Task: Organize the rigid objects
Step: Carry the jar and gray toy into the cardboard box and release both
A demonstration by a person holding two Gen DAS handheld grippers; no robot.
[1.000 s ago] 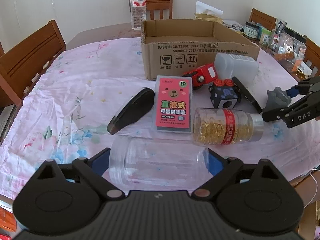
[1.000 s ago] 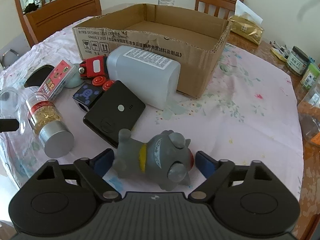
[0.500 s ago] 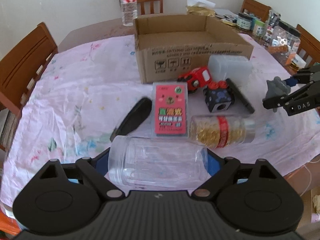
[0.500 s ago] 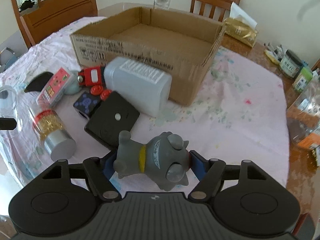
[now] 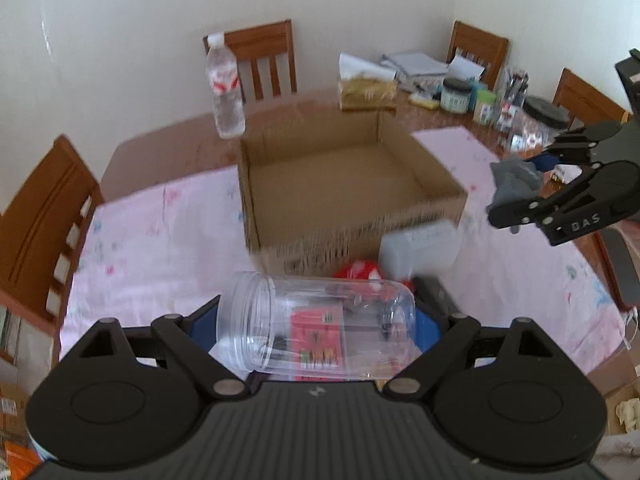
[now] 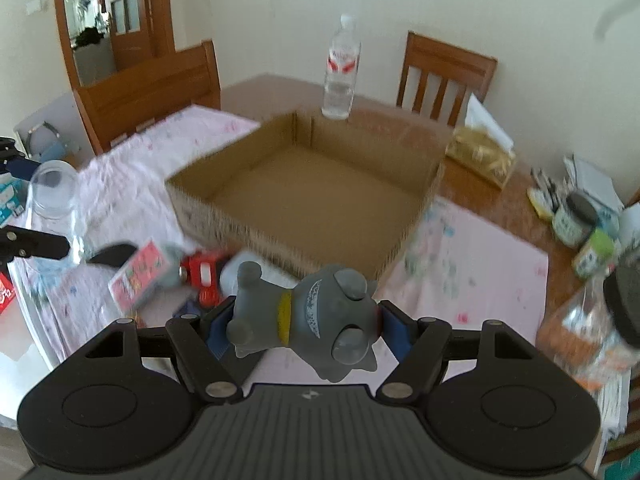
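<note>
Item one: my left claw grips a clear plastic jar lying sideways between its pads, open mouth to the left, lifted clear of the bench.

Item two: my right claw has just been closing and now clamps a grey toy dog, also held off the bench.

Item three: an open cardboard box sits ahead of both claws.

Item four, below on the floral cloth: a pink card case, a red toy car, a white container.
</note>
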